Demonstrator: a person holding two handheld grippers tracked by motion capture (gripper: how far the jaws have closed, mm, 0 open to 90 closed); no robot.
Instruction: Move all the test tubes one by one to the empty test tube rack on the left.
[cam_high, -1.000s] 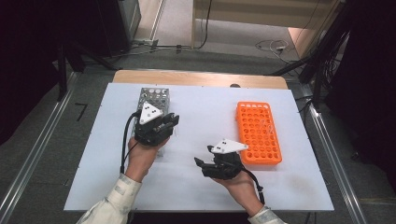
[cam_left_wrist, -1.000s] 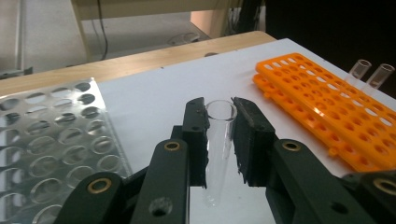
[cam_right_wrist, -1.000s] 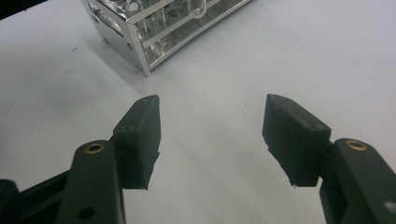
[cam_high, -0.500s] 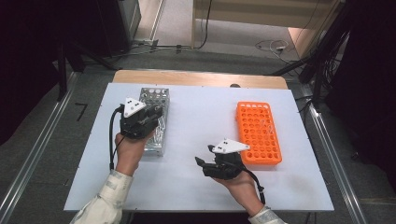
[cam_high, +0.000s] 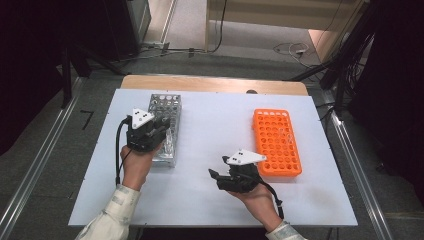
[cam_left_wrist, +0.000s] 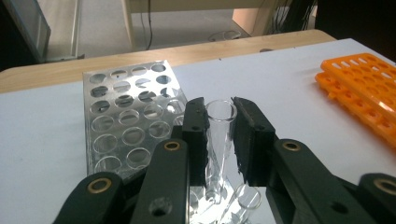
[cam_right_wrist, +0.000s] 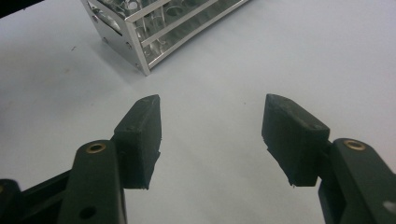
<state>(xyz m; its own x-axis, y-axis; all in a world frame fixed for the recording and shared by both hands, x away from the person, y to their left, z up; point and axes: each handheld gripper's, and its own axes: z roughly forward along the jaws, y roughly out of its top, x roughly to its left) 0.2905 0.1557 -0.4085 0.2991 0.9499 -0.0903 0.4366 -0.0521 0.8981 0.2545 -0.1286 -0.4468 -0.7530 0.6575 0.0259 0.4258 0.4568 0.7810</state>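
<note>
The left gripper (cam_left_wrist: 219, 135), clamped on a clear tube (cam_left_wrist: 218, 140), has shifted left over the metal rack (cam_high: 165, 127), so insertion looks imminent, though the target hole is hidden; the right gripper (cam_right_wrist: 212, 140) waits wide and empty beside the orange rack (cam_high: 276, 142).

Orange tube rack (cam_high: 276, 142) lies flat on the white tabletop (cam_high: 210, 125), well to the right of the left fingers and just beyond the right fingers. Wooden edge (cam_high: 215, 84) at the tabletop's far side. Cables (cam_high: 292, 49) on the floor (cam_high: 45, 145) beyond.
</note>
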